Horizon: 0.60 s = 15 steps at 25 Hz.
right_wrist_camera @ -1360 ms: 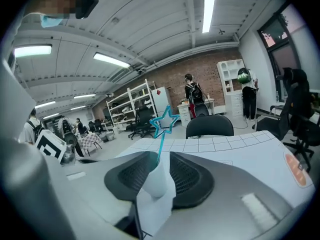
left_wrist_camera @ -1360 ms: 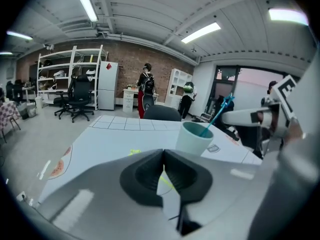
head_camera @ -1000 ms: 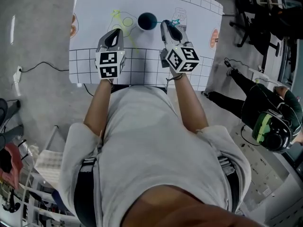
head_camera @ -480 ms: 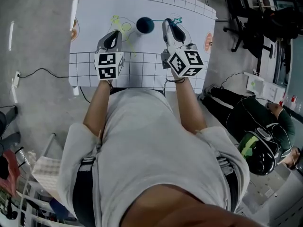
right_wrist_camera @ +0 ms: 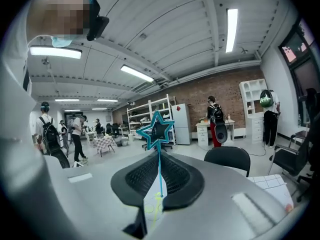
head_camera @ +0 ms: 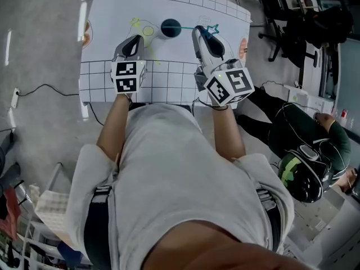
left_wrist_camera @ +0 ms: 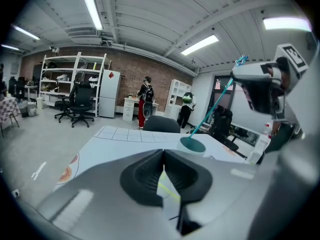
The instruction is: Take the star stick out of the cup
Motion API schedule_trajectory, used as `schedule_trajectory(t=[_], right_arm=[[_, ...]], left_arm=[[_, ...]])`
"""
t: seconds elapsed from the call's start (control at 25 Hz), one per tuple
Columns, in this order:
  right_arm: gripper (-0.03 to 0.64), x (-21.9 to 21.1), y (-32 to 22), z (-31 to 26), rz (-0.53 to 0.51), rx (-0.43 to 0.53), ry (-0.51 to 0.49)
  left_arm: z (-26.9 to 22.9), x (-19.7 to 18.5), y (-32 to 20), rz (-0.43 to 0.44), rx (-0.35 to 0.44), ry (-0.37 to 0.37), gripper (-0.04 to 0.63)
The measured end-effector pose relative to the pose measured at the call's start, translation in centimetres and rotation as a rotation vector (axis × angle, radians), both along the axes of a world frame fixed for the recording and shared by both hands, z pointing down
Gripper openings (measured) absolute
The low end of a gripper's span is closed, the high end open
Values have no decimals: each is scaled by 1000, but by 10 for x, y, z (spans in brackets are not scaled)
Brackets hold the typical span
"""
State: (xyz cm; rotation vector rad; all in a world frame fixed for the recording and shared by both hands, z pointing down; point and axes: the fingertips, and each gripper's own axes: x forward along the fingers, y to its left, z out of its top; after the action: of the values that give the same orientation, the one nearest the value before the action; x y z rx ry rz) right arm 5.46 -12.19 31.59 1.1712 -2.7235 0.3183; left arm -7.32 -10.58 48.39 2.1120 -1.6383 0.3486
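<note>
A dark teal cup (head_camera: 170,27) stands at the far middle of the white gridded mat (head_camera: 112,16). The thin teal star stick (head_camera: 209,28) is pinched between the pads of my right gripper (head_camera: 201,32), just right of the cup. In the right gripper view the star (right_wrist_camera: 156,129) stands above the shut jaws (right_wrist_camera: 159,173). Seen from the left gripper view, the stick (left_wrist_camera: 215,106) slants from the cup's (left_wrist_camera: 193,144) mouth up to the right gripper (left_wrist_camera: 262,84). My left gripper (head_camera: 135,40) hovers left of the cup, shut with nothing in it (left_wrist_camera: 164,171).
Yellow-green outlines (head_camera: 147,30) are printed on the mat left of the cup. A person with a headset (head_camera: 304,173) sits on the floor to the right. Office chairs (head_camera: 281,4) stand beyond the table's right corner. A cable (head_camera: 45,89) lies on the floor at left.
My right gripper has closed on the stick and risen toward the head camera, tilting the stick. The left gripper has held its place.
</note>
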Motion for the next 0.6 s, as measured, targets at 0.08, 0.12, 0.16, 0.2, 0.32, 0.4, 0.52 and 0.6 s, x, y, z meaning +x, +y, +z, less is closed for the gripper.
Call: schedule_trajectory(t=[0.08, 0.12, 0.16, 0.2, 0.32, 0.4, 0.52, 0.6], right_arm=[[15, -11, 11, 10, -39, -39, 39], [14, -16, 17, 19, -57, -70, 71], [14, -20, 23, 29, -79, -108, 109], [14, -25, 28, 40, -105, -150, 147], [14, -40, 41, 68, -188, -254, 237], [14, -49, 48, 84, -232, -300, 291], [14, -62, 62, 108, -309, -369, 377], [14, -70, 69, 123, -358, -413, 431]], left_arm=[[5, -3, 5, -5, -10, 4, 4], [8, -5, 9, -8, -18, 6, 4], [11, -8, 12, -11, -26, 8, 4], [14, -10, 16, -16, -33, 10, 3], [22, -18, 23, -29, -49, 14, 3], [27, -23, 29, -40, -62, 16, 4], [34, -30, 36, -59, -78, 23, 4], [37, -34, 39, -71, -88, 26, 4]])
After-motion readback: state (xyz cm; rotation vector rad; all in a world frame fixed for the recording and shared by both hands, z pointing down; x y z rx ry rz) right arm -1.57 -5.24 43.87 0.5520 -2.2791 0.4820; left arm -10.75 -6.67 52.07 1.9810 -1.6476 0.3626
